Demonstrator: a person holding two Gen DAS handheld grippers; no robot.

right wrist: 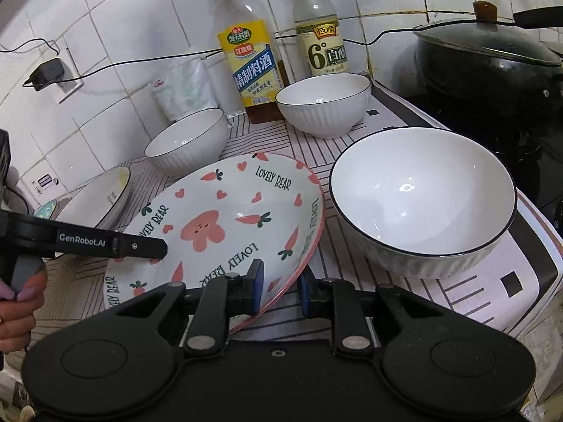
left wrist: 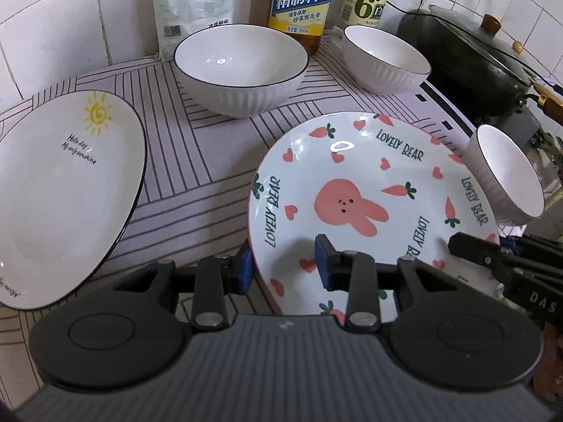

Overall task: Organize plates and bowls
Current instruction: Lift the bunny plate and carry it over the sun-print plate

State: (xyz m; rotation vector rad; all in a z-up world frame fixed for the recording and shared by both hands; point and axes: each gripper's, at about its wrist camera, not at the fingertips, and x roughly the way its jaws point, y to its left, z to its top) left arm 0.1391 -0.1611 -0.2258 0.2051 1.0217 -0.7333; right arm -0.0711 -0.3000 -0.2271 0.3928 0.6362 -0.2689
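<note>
A rabbit-and-carrot "Lovely Bear" plate (left wrist: 366, 197) lies on the striped counter mat; it also shows in the right wrist view (right wrist: 225, 225). My left gripper (left wrist: 285, 263) straddles its near left rim, jaws apart, not clamped. My right gripper (right wrist: 279, 292) straddles its near right rim, jaws apart with a gap. A sun-printed white plate (left wrist: 67, 193) lies to the left. Three white ribbed bowls stand around: one behind (left wrist: 241, 66), one at back right (left wrist: 385, 58), one close on the right (right wrist: 422, 200).
A cooking-wine bottle (right wrist: 251, 59), a vinegar bottle (right wrist: 322, 35) and a salt bag (left wrist: 186, 3) stand against the tiled wall. A black lidded wok (right wrist: 489, 66) sits on the stove at right. A charger (right wrist: 47, 72) is plugged in at left.
</note>
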